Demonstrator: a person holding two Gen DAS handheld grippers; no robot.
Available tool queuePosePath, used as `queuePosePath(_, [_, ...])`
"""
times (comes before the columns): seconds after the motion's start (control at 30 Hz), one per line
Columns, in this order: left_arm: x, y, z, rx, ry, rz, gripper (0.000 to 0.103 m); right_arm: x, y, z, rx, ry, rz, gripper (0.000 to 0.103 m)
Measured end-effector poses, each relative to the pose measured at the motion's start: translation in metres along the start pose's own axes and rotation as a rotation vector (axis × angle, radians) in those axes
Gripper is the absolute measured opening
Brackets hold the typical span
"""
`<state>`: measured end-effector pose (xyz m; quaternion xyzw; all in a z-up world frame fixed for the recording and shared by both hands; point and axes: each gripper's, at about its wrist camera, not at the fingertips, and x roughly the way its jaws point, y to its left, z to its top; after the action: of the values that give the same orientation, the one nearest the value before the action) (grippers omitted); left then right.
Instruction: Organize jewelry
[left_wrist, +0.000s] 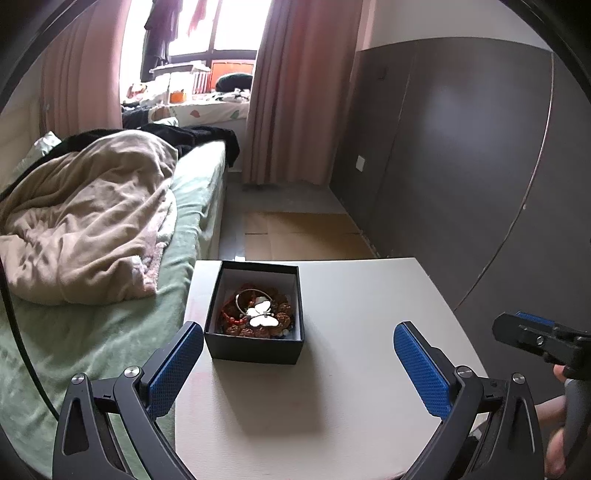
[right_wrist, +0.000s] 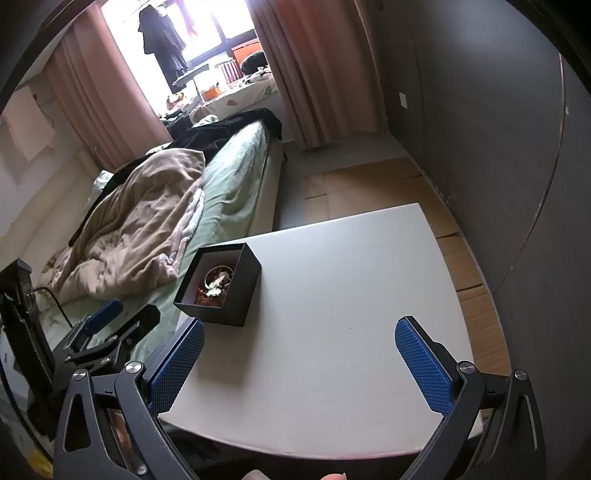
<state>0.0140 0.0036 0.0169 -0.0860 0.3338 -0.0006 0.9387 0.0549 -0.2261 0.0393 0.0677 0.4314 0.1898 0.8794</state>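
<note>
A small black open box stands on the white table near its left edge. Inside lie a white butterfly pendant, a thin bangle and red and brown bead strings. My left gripper is open and empty, just in front of the box, its left finger beside the box's front left corner. My right gripper is open and empty over the table, the box ahead to its left. The right gripper also shows at the right edge of the left wrist view.
A bed with a green sheet and a crumpled beige blanket runs along the table's left side. A dark wall stands to the right. Cardboard sheets cover the floor beyond the table. Pink curtains frame a window at the back.
</note>
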Motion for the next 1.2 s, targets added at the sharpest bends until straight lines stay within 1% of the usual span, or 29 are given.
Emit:
queuePosePath(0.63, [-0.0035,-0.0008,-0.0016,0.006,0.003,0.004,0.103,0.0025,0.0003,-0.002,0.012,0.012,-0.006,0.103])
queuePosePath(0.77, [-0.0028,-0.0014,-0.0013,0.017,0.004,0.016,0.103,0.0026,-0.0002,-0.0023,0.014,0.013,-0.004,0.103])
queuePosePath(1.2, [-0.0024,-0.0042,-0.0026,0.021,0.005,0.01,0.103,0.0027,-0.0008,-0.0022,0.007,0.012,-0.011,0.103])
